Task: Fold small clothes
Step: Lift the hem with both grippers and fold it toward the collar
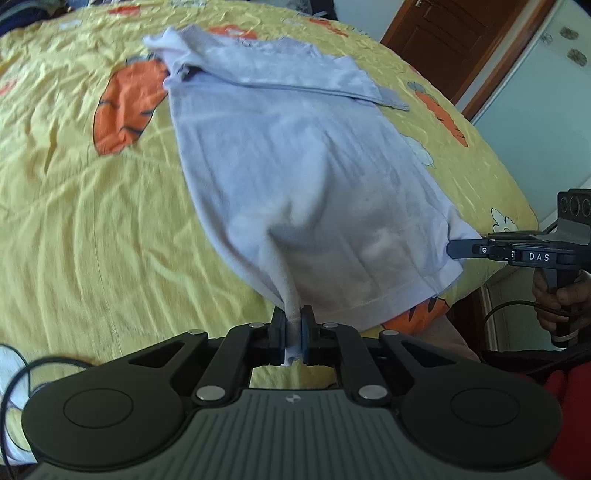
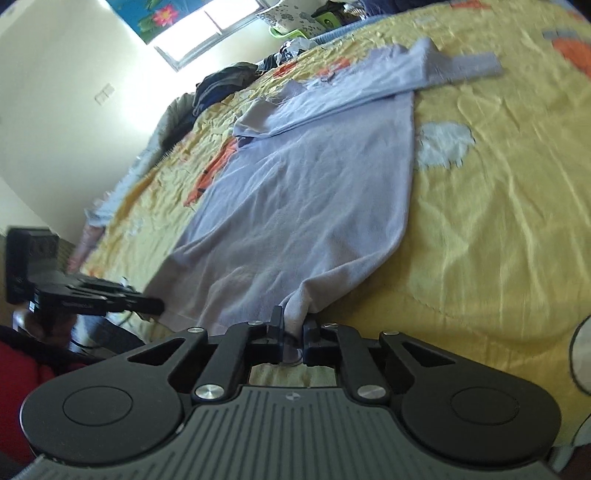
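A small light-lavender long-sleeved shirt (image 1: 291, 155) lies spread on a yellow bedspread with carrot prints (image 1: 92, 229), its sleeves folded across the far end. My left gripper (image 1: 293, 325) is shut on the shirt's near hem at the left corner. My right gripper (image 2: 293, 328) is shut on the other hem corner of the same shirt (image 2: 306, 206). In the left wrist view the right gripper (image 1: 454, 249) shows at the right edge, pinching the hem corner. In the right wrist view the left gripper (image 2: 157, 306) shows at the left edge by the hem.
The bedspread's near edge (image 1: 517, 236) drops off by the hem. A brown wooden door (image 1: 454, 40) stands beyond the bed. A pile of dark clothes (image 2: 221, 85) sits at the bed's far side under a bright window (image 2: 218, 26). A cable (image 1: 22, 373) trails at the lower left.
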{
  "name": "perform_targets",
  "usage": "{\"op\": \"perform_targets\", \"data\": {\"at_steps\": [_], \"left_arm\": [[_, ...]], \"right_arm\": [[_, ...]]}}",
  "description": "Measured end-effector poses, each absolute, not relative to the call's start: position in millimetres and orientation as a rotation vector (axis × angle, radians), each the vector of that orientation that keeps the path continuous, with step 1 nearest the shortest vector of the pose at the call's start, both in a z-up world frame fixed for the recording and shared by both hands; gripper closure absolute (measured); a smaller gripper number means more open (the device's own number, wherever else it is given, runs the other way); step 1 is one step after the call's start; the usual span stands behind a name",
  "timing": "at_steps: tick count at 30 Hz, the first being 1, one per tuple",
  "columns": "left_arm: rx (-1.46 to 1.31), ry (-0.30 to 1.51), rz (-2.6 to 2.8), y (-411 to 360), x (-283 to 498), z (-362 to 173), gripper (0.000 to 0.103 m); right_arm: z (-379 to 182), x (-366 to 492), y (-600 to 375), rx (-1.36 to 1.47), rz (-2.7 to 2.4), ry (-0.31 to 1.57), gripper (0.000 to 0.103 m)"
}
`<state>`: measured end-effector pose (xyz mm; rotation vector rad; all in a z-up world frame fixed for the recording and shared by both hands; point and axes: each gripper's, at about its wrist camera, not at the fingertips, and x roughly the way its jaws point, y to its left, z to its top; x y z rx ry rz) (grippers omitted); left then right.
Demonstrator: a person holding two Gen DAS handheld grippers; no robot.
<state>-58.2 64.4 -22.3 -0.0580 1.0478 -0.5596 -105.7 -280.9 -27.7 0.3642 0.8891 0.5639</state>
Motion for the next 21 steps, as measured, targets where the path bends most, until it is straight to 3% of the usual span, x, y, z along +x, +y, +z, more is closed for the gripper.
{"op": "perform_targets", "data": {"at_steps": [6,21], "left_arm": [[-0.004,0.982,-0.541,60,-60,-7,0.095],[0.091,0.806,-0.457,31,-44,23,0.095]], "right_arm": [[-11,-116,-256,0.22,0.474,0.817,0.093],[24,-104,-240,0.21,0.49,0.682,0.093]]}}
